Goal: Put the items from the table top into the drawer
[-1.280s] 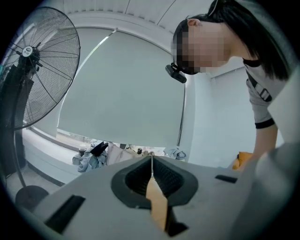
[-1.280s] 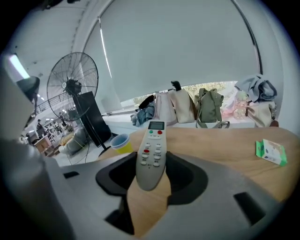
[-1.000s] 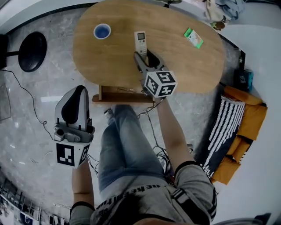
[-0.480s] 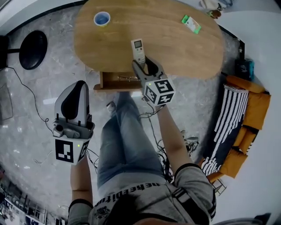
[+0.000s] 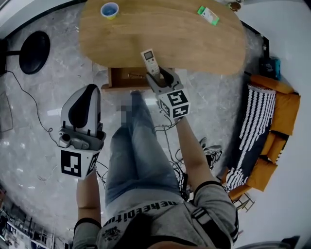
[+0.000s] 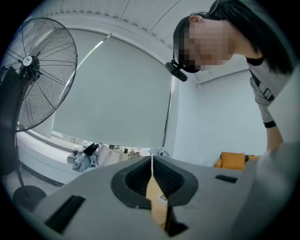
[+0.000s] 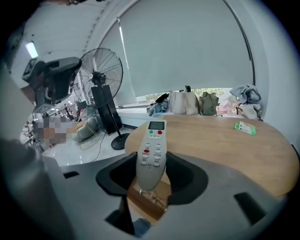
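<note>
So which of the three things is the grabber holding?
The white remote, clamped in the right gripper; the blue cup and green packet sit on the table.

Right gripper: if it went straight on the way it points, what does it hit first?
Probably the wooden table top: the right gripper tilts down at it, and the held remote leads. Depth is unclear.

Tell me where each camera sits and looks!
Head view: on the person's head, looking down at table, drawer, left tool, right tool, arms, legs.
Left gripper view: on the left tool, facing a fan and blind; shut jaws, person's shoulder show.
Right gripper view: on the right tool, facing the table past its gripped remote.
Shared: head and right gripper views show remote, green packet.
</note>
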Available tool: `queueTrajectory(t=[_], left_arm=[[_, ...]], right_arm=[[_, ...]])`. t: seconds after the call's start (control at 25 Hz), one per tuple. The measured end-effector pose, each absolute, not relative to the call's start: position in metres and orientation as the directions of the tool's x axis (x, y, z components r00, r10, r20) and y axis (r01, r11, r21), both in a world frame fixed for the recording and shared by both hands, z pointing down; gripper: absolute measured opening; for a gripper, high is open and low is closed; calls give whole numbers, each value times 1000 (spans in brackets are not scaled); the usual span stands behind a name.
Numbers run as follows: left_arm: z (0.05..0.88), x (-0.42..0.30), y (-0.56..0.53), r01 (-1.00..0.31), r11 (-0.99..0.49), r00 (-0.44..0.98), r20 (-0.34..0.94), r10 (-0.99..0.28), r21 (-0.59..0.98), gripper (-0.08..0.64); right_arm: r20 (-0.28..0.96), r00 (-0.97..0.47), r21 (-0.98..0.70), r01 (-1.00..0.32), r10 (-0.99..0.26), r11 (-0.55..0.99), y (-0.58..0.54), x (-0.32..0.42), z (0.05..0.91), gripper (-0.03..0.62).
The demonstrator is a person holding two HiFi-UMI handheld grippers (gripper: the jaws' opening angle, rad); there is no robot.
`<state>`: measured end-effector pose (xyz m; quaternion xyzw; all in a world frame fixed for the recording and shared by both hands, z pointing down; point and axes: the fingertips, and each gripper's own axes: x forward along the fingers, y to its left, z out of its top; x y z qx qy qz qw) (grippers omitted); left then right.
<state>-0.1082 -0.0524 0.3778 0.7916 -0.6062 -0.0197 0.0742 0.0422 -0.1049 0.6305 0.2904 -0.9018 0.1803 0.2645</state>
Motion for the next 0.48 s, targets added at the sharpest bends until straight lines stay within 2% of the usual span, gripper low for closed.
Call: queueTrajectory(t=[0.48], left_arm=[[399, -97, -42, -952, -251, 267, 71, -961, 176, 12]], right_arm=[[752, -596, -51, -481, -283, 875, -61, 70, 691, 189]])
